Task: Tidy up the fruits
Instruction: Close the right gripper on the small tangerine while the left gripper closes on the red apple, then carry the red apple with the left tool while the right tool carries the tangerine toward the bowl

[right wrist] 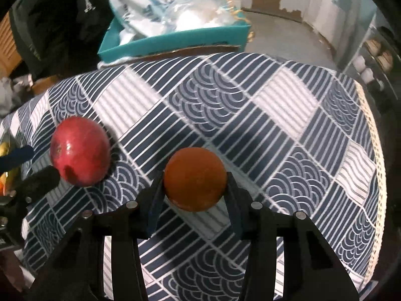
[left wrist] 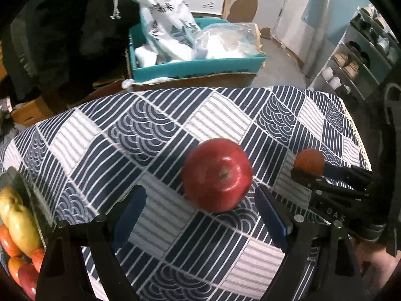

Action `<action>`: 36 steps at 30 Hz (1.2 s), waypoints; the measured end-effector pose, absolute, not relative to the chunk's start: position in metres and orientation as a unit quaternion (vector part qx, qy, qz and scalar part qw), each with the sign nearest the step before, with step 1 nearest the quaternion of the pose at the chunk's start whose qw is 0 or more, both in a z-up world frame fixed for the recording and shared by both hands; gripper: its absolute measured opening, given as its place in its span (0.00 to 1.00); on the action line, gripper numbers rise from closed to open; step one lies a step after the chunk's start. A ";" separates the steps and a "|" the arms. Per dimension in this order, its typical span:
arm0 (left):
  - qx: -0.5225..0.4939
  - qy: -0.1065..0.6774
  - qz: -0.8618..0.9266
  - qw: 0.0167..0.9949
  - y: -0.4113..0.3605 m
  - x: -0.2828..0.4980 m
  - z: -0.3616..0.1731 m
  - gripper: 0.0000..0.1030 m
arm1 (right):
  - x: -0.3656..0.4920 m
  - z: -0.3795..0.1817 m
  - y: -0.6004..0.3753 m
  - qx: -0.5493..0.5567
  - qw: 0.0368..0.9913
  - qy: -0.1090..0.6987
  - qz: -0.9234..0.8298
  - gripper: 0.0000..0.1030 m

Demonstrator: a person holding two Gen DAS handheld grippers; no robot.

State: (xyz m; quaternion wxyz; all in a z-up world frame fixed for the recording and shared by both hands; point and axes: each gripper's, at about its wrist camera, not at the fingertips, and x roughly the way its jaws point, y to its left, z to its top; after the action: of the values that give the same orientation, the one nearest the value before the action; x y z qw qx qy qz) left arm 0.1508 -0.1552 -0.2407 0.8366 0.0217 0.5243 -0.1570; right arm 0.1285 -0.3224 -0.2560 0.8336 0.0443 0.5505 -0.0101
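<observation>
A red apple (left wrist: 217,174) lies on the blue and white patterned tablecloth (left wrist: 155,130), just ahead of my open left gripper (left wrist: 200,215), whose blue pads stand wide on either side and behind it. The apple also shows in the right wrist view (right wrist: 80,151). My right gripper (right wrist: 194,193) is shut on an orange (right wrist: 195,178), its pads pressed against both sides. In the left wrist view the orange (left wrist: 309,161) and right gripper (left wrist: 308,175) sit at the right. A clear tray (left wrist: 30,200) at the far left holds yellow and red fruits (left wrist: 17,223).
Beyond the table's far edge stands a teal cardboard box (left wrist: 195,69) with white plastic bags (left wrist: 173,20). A dark jacket (left wrist: 62,37) hangs at the left. A shoe rack (left wrist: 358,57) stands at the right. The tablecloth's right edge (right wrist: 371,135) drops off.
</observation>
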 end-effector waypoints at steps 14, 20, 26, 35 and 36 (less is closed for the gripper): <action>0.039 0.543 -0.155 0.824 -0.180 0.165 -0.268 0.87 | 0.128 -0.250 -0.329 -0.002 0.838 0.545 -0.033 0.44; 0.036 0.552 -0.150 0.819 -0.182 0.173 -0.279 0.75 | 0.128 -0.249 -0.331 0.004 0.839 0.544 -0.034 0.44; 0.027 0.555 -0.154 0.817 -0.182 0.172 -0.282 0.73 | 0.127 -0.246 -0.331 0.003 0.840 0.541 -0.034 0.44; 0.033 0.536 -0.145 0.831 -0.173 0.162 -0.268 0.73 | 0.126 -0.233 -0.325 -0.002 0.850 0.526 -0.028 0.44; 0.033 0.534 -0.145 0.832 -0.171 0.161 -0.265 0.73 | 0.126 -0.229 -0.324 -0.001 0.852 0.523 -0.026 0.44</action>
State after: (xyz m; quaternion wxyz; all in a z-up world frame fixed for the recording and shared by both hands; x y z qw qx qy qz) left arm 0.1608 -0.1714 -0.2650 0.8323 0.0333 0.5340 -0.1448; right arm 0.1263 -0.3237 -0.2295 0.8517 -0.0010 0.5234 -0.0265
